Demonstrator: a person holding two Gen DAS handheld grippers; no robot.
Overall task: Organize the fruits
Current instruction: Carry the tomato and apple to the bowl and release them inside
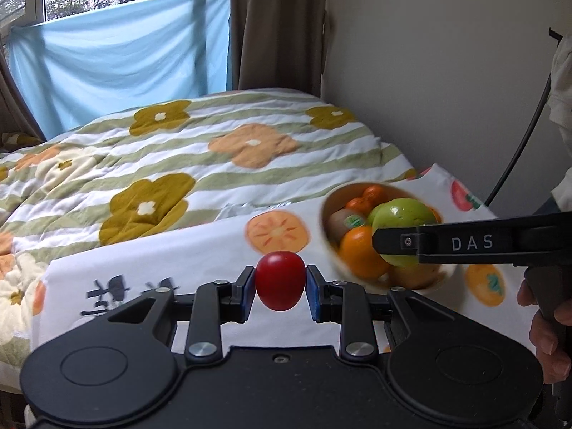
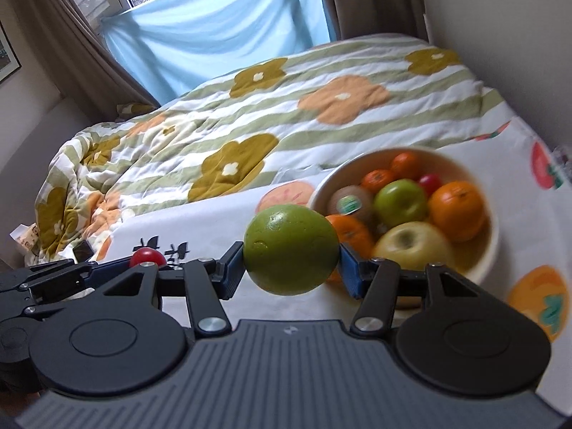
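The left tool squeezes a small, round, shiny red tomato between its two blue pads. The tomato is up in the air, above the white cloth with orange fruit pictures that covers the worktop.

The right tool squeezes a round green fruit with a dull skin between its blue pads. This fruit is also up in the air, just beside the round cream bowl and a little in front of it. In the left wrist view the right tool's black finger with white letters lies across the front of the bowl, with the green fruit in its grip.

The bowl sits on the cloth and holds many fruits. There is a shiny green apple, a yellow-green apple, a big orange, two small oranges at the back, a brown kiwi with a green sticker and a small red fruit. One more orange sits partly hidden behind the held green fruit.

Behind the worktop is a bed with a green-striped quilt with big flowers. A pale blue sheet hangs under the window, beside a brown curtain.
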